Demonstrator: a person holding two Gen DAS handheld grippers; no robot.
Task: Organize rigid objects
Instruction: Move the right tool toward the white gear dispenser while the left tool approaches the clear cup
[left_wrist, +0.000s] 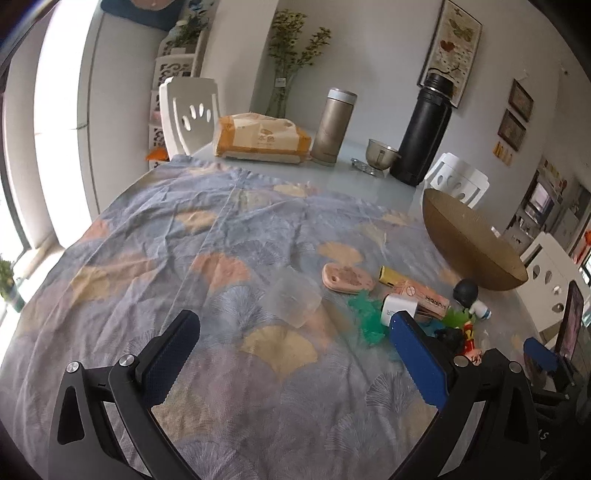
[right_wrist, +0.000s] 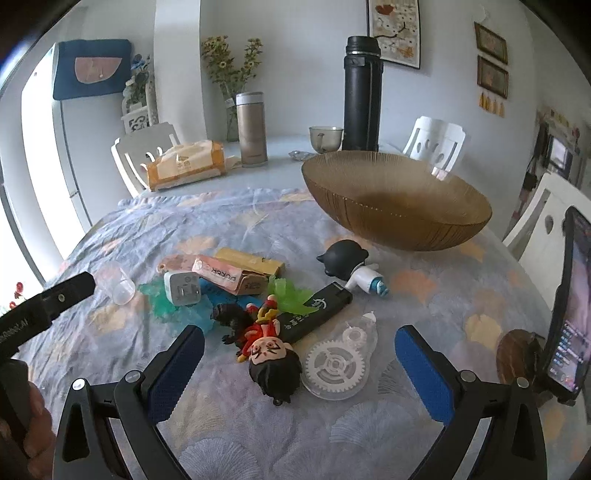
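A pile of small objects lies on the patterned cloth: a red-robed figurine (right_wrist: 271, 350), a clear correction-tape dispenser (right_wrist: 338, 363), a black lighter (right_wrist: 317, 310), a white plug adapter (right_wrist: 181, 288), a pink carton (right_wrist: 218, 275) and a black-and-white penguin toy (right_wrist: 349, 264). Behind them stands a wide brown bowl (right_wrist: 397, 201), which holds nothing that I can see. My right gripper (right_wrist: 299, 373) is open, its fingers either side of the figurine and dispenser. My left gripper (left_wrist: 295, 354) is open over bare cloth, left of the pile (left_wrist: 417, 299). A clear plastic cup (left_wrist: 295, 301) lies ahead of it.
At the table's far end stand a tissue pack (left_wrist: 258, 138), a steel flask (left_wrist: 334, 127), a small metal bowl (left_wrist: 382, 153) and a tall black thermos (left_wrist: 424, 129). White chairs (right_wrist: 144, 155) ring the table. A phone on a stand (right_wrist: 569, 321) is at the right edge.
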